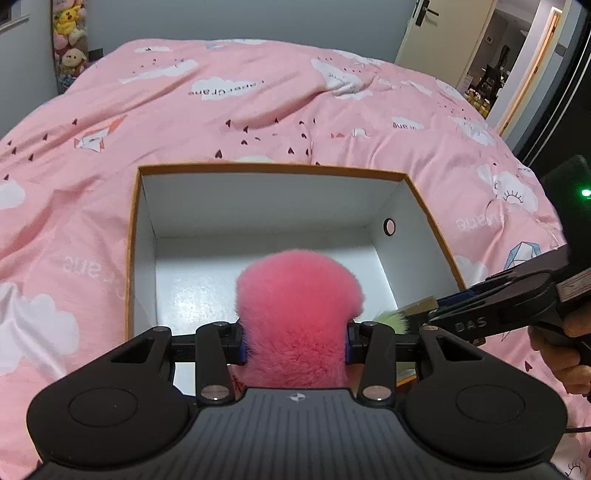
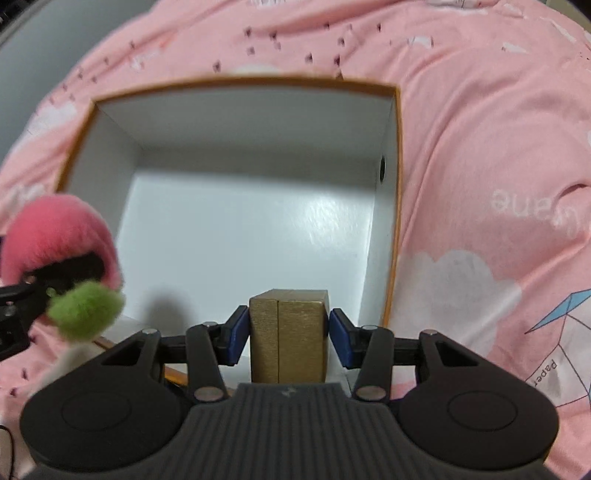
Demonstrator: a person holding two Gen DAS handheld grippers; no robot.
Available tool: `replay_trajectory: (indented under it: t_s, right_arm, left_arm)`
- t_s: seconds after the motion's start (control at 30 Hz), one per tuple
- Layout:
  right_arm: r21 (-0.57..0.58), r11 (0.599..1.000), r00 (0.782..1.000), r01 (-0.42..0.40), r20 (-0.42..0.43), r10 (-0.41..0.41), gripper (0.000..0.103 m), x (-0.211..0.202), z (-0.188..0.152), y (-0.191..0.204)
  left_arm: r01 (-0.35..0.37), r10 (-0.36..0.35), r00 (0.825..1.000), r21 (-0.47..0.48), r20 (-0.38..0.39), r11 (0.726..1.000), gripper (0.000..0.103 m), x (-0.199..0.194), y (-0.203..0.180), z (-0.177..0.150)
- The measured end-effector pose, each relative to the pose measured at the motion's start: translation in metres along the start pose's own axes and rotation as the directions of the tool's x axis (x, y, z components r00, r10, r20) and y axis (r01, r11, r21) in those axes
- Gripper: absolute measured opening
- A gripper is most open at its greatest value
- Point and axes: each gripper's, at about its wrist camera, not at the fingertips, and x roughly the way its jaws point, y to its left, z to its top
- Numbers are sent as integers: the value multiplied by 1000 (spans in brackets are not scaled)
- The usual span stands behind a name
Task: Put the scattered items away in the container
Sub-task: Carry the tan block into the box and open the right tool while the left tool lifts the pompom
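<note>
My left gripper (image 1: pixel 295 341) pinches a fluffy pink plush toy (image 1: pixel 299 314) between its blue pads (image 1: pixel 242 347), the fur bulging out above and below the jaws. A tuft of light green fur (image 2: pixel 86 310) hangs off the toy's side. I hold it over the near edge of the open cardboard box with orange rim and white inside (image 1: pixel 266 201), which sits on the bed's pink duvet printed with white clouds and small dark hearts (image 1: pixel 221 110). The box floor shows nothing lying on it, and a small round hole (image 1: pixel 389 226) pierces its right wall.

My right gripper (image 2: pixel 288 334) clamps a gold-painted rectangular wooden block (image 2: pixel 288 336), its blue pads (image 2: pixel 340 341) set against the block's two sides. A seam runs down the block's front face. It hangs just inside the box's near edge, toward the near right corner, above the white floor. In the left wrist view this gripper comes in from the right side, with my right hand (image 1: pixel 565 343) wrapped round its handle, and the block's tip shows just beside the green tuft.

Both held things sit close together at the near edge. Stuffed animals (image 1: pixel 70 33) stand by the wall beyond the bed's far left corner, and an open door (image 1: pixel 443 33) shows past its far right corner.
</note>
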Motion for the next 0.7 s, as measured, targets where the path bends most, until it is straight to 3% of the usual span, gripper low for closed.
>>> replay_trajectory:
  t_s: [0.33,0.43,0.5,0.7]
  right_arm:
    - [-65,995,989,78,-120,-85,51,22,16,8]
    - [-105,989,987,99,-114,-111,54,21,17,9]
    - [-124,990,991,71,-107,-84,58,18,16,9]
    - [-253,966,995,51,-72,-71,54,18,19,14]
  left_arm:
    - [31,-31,999,8,-32,999,49,11,8,8]
    - [24,-24,1000,13,-20,1000,49,11,8,8]
    - [26,-26,999,7,-20,1000,49,13,10,7]
    - [26,-26,999,17,-28,1000,49,19,12,5]
